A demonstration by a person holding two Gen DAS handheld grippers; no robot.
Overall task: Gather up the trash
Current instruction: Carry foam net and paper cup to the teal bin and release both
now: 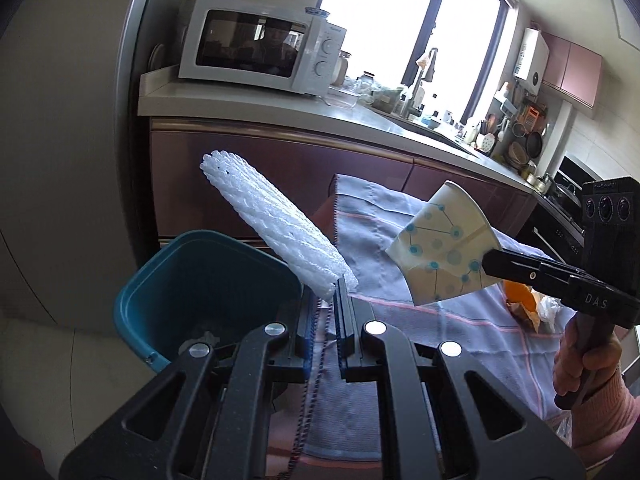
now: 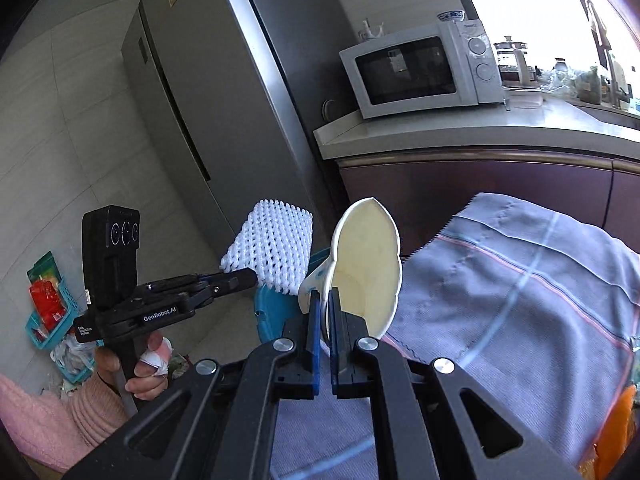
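My left gripper (image 1: 329, 292) is shut on the end of a white foam net sleeve (image 1: 272, 228), which sticks up and to the left above a teal bin (image 1: 168, 280). From the right wrist view the same sleeve (image 2: 272, 252) and left gripper (image 2: 250, 276) appear at the left, with the teal bin (image 2: 272, 312) partly hidden below them. My right gripper (image 2: 325, 300) is shut on the rim of a flattened paper cup (image 2: 368, 264), cream inside. In the left wrist view that cup (image 1: 444, 240) shows blue dots and lines, clamped by the right gripper (image 1: 490, 262) over the cloth.
A grey striped cloth (image 1: 384, 216) covers the table beside the bin. Orange peel and plastic wrap (image 1: 524, 304) lie on it at the right. Behind stand a kitchen counter (image 1: 248, 100) with a microwave (image 1: 260, 48), and a fridge (image 2: 224, 92). A small teal basket (image 2: 48, 304) sits on the floor.
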